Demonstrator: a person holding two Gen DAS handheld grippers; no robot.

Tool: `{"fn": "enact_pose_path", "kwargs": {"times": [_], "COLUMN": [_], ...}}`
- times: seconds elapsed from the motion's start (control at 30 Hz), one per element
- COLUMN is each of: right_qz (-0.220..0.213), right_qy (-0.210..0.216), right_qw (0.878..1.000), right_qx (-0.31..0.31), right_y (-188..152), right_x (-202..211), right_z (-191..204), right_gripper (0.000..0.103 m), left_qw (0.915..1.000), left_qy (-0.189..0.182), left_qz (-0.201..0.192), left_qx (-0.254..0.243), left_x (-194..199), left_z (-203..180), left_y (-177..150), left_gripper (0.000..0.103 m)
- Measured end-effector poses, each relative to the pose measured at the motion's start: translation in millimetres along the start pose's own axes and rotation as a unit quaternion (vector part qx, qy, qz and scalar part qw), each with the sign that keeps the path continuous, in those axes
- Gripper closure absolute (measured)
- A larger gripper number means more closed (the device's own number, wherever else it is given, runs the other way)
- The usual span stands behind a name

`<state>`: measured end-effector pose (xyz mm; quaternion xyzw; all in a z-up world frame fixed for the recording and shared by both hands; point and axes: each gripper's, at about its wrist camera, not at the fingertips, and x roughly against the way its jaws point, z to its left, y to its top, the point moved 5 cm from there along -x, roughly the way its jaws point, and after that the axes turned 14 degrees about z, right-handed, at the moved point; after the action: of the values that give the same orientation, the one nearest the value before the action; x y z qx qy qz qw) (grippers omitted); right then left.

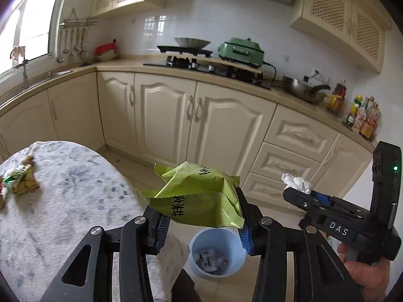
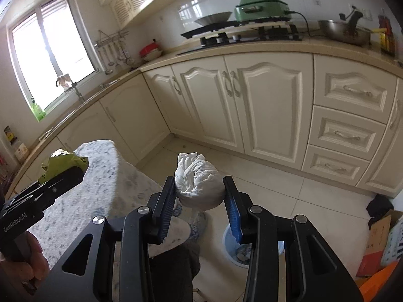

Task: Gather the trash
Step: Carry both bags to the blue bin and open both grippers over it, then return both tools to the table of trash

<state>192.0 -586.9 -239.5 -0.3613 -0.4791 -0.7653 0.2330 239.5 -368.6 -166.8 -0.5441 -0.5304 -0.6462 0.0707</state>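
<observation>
The left gripper (image 1: 201,222) had its jaws pinching a crumpled green packet (image 1: 199,197), which hung past the near edge of the surface (image 1: 75,201) and above a blue bin (image 1: 216,254) standing on the floor. The right gripper (image 2: 200,202) had its jaws clamped on a balled white tissue (image 2: 199,183), with the bin (image 2: 229,246) low and to the right of it, mostly hidden behind the right finger. The bin already held some scraps. More trash, a heap of wrappers (image 1: 21,181), lay at the far left edge of the surface. The likely risks lay in the drop. The packet was wide and light and held only by its lower part, so it might catch the bin's rim, or drift as it fell and land on the floor. The tissue did not look to be over the bin's mouth in the right wrist view, so letting go from there would probably have missed. The two grippers were close together, and both crowding over one small bin could have made them knock each other or tip it. The surface's cloth hung close beside the bin and might have been snagged.
</observation>
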Motion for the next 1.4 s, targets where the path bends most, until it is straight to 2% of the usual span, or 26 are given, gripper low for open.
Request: {"fn": "enact_pose_path", "kwargs": {"times": [0.3,0.7,0.73,0.8,0.83,0.9,0.97,1.17,1.27,1.4], "right_qz": [0.048,0.087,0.09,0.098,0.102,0.105,0.103,0.102,0.099,0.093], "right_qy": [-0.02,-0.023,-0.023,-0.019,-0.018,-0.016,-0.014,-0.025,-0.028,-0.028], "right_qw": [0.997,0.991,0.99,0.988,0.987,0.985,0.984,0.981,0.98,0.981], "right_qx": [-0.055,-0.101,-0.107,-0.119,-0.125,-0.136,-0.144,-0.161,-0.168,-0.167], "right_y": [-10.2,-10.9,-11.5,-12.4,-13.4,-15.8,-17.8,-25.4,-26.5,-23.8], "right_x": [-52.4,-103.8,-108.2,-116.7,-119.8,-123.2,-124.1,-121.9,-116.3,-106.9], "right_z": [-66.8,-115.5,-120.0,-129.2,-133.3,-140.7,-147.0,-156.5,-155.8,-148.4], "right_gripper": [0.065,0.062,0.061,0.059,0.053,0.039,0.018,0.002,0.0,0.0], "left_qw": [0.9949,0.9832,0.9824,0.9808,0.9807,0.9823,0.9833,0.9866,0.988,0.9907], "left_qy": [-0.021,-0.013,-0.01,-0.004,0.0,0.012,0.022,0.039,0.048,0.052], "left_qz": [0.099,0.18,0.185,0.193,0.193,0.185,0.178,0.156,0.144,0.125], "left_qx": [-0.011,-0.025,-0.024,-0.026,-0.028,-0.028,-0.028,-0.027,-0.026,-0.013], "left_x": [-112.4,-232.2,-240.4,-253.5,-259.1,-264.1,-269.5,-263.3,-253.5,-213.6], "left_z": [-29.0,-53.2,-53.6,-56.1,-57.9,-60.8,-63.9,-70.6,-75.0,-62.5], "left_y": [46.0,95.3,98.3,99.3,101.8,103.6,107.6,118.6,118.7,98.0], "left_gripper": [0.061,0.06,0.058,0.044,0.034,0.023,0.013,0.006,0.002,0.002]}}
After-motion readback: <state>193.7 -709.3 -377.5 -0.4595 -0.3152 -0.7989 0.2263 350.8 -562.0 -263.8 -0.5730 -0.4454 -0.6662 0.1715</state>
